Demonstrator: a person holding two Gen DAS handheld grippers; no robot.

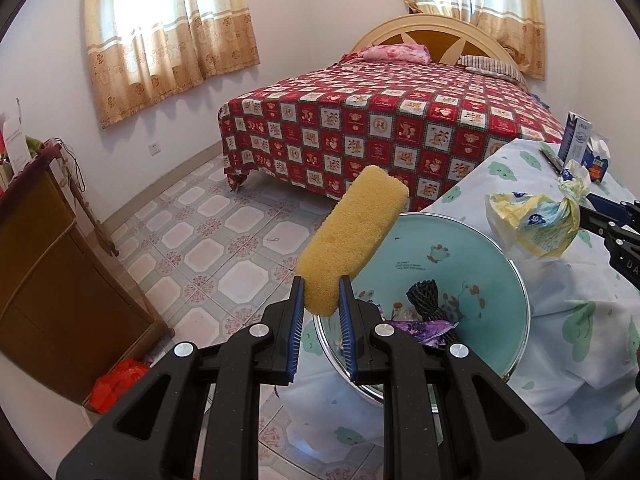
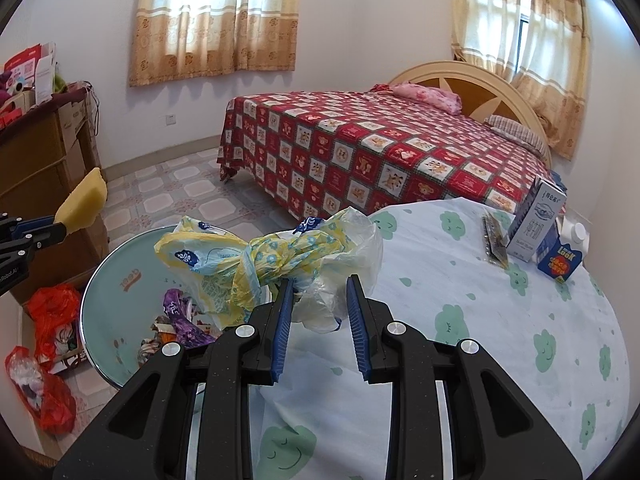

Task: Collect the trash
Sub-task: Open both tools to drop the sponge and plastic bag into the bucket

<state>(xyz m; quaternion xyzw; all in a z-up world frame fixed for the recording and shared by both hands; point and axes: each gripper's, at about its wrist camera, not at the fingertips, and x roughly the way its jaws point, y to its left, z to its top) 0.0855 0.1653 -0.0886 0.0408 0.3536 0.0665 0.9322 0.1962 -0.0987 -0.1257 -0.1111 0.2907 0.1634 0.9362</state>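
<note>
Left tongs (image 1: 322,300) clamping sponge (image 1: 352,236) above basin (image 1: 516,280) rim, right tongs (image 2: 320,300) pinching knotted bag (image 2: 256,256) beside table edge (image 2: 400,208).

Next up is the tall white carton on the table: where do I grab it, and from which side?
Grip the white carton across its narrow faces at mid-height, coming from the open tablecloth side on its left. It stands upright, and the blue box and white bottle crowd its right. The dark strip lying at its base argues against a low approach.
</note>
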